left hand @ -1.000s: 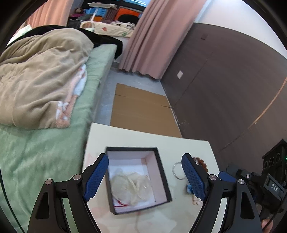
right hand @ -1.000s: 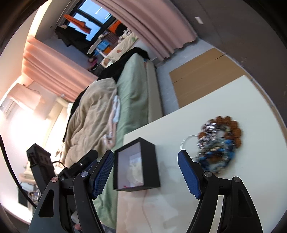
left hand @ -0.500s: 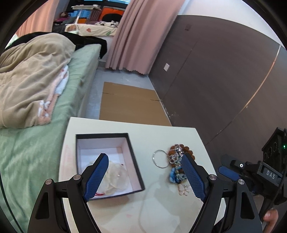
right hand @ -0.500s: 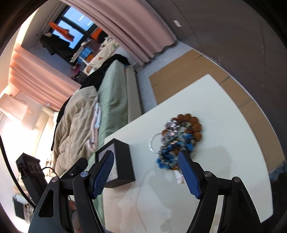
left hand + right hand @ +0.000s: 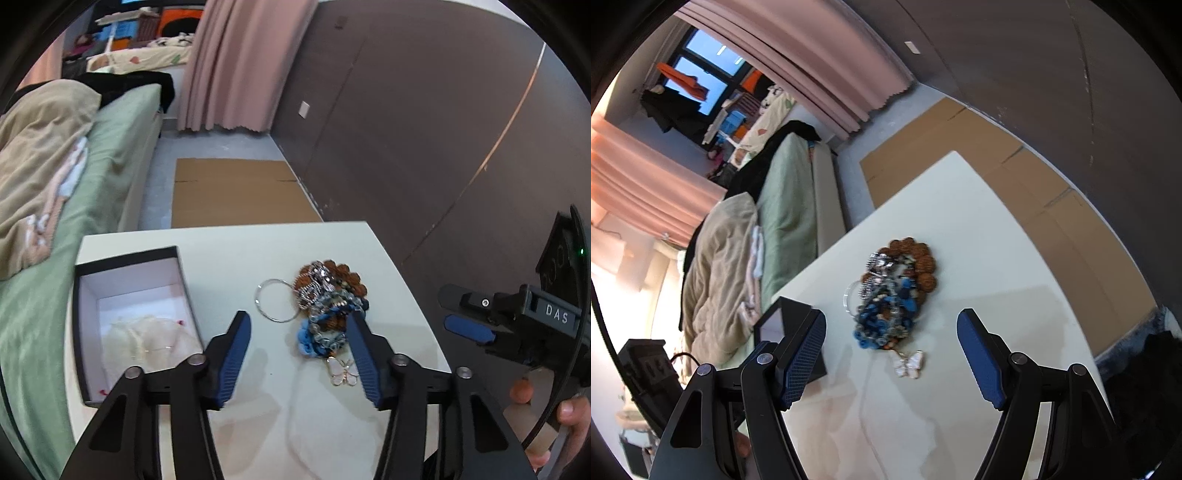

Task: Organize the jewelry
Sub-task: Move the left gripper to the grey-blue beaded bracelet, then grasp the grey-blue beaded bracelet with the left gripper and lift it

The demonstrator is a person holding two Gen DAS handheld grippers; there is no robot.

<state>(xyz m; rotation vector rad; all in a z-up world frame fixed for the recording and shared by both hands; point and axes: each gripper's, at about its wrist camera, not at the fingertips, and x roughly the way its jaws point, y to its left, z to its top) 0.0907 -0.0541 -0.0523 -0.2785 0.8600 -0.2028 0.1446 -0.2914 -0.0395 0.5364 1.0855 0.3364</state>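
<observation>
Left gripper (image 5: 299, 341) fingers closing, empty; right gripper (image 5: 892, 349) fingers spread.
</observation>
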